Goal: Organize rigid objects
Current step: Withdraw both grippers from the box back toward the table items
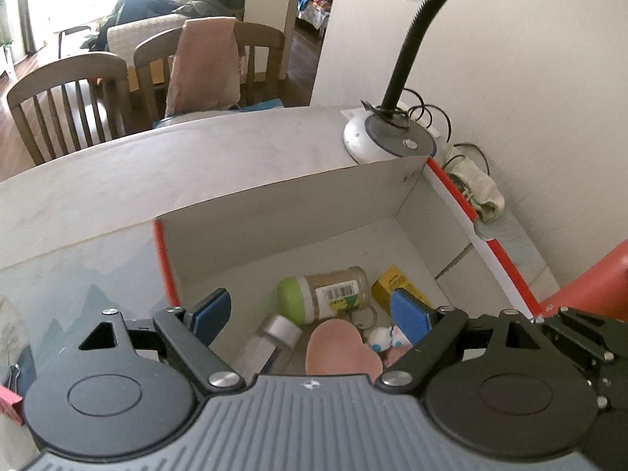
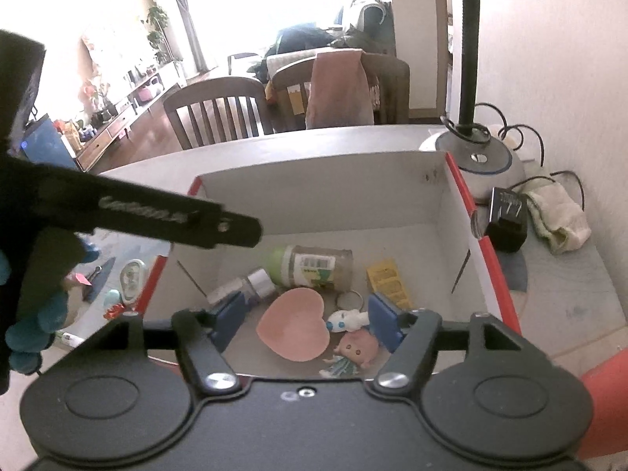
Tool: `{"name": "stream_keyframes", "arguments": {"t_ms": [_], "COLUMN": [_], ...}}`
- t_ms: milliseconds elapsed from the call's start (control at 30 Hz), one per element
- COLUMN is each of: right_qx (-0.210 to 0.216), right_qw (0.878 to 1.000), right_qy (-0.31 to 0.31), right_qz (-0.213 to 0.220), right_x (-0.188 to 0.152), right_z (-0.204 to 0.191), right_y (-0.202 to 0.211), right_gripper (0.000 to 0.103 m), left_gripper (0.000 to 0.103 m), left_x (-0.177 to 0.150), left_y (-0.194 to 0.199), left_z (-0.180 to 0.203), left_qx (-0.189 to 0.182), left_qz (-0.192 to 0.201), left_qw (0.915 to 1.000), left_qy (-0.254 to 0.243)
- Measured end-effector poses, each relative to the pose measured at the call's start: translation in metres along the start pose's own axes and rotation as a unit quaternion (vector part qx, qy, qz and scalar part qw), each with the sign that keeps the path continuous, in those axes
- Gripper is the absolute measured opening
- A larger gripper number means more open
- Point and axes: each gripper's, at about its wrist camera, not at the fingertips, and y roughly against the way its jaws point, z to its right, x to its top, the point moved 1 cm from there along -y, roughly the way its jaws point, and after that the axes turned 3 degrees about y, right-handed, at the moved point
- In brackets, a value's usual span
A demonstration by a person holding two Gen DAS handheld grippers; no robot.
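Note:
A white box with a red rim (image 1: pixel 506 263) (image 2: pixel 498 263) stands on the table. On its floor lie a jar with a green lid (image 1: pixel 333 292) (image 2: pixel 318 267), a small silver-capped bottle (image 1: pixel 274 333) (image 2: pixel 251 284), a pink heart-shaped dish (image 1: pixel 341 349) (image 2: pixel 294 325), a yellow packet (image 1: pixel 392 280) (image 2: pixel 388 280), a white plush keychain (image 2: pixel 347 320) and a little pink-haired doll (image 2: pixel 355 349). My left gripper (image 1: pixel 312 314) hangs open above the box with nothing between its blue pads. My right gripper (image 2: pixel 308 320) is open over the heart dish and holds nothing.
A desk lamp's base (image 1: pixel 388 139) (image 2: pixel 477 161) sits behind the box by the wall, with a black adapter (image 2: pixel 506 219) and a pale cloth (image 2: pixel 557 216). Small items (image 2: pixel 131 274) lie left of the box. A black bar of the other tool (image 2: pixel 157 216) crosses the left side.

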Motion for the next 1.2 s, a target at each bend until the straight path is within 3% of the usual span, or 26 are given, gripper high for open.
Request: {"name": "stream_keyframes", "arguments": {"t_ms": [433,733,1200], "right_qx": [0.013,0.034,0.049], "right_qw": [1.0,0.998,0.998], "right_qy": [-0.001,-0.007,0.004], "right_qz": [0.028,0.05,0.031], "right_x": [0.0,-0.008,-0.026], "right_z": [-0.031,-0.067,-0.139], "right_y": [0.026,0.038,0.026], "right_gripper": [0.086,0.088,0.089], "left_gripper": [0.089,0.089,0.095], "left_x": [-0.033,-0.069,-0.115], "left_y": [0.065,0.106,0.15], "left_z": [-0.046,-0.081,-0.148], "left_qx": [-0.015,-0.015,-0.02], "left_qz": [0.031,0.048,0.056], "left_qw": [0.9986,0.9978,0.9972], "left_qy": [0.04,0.043,0.047]}}
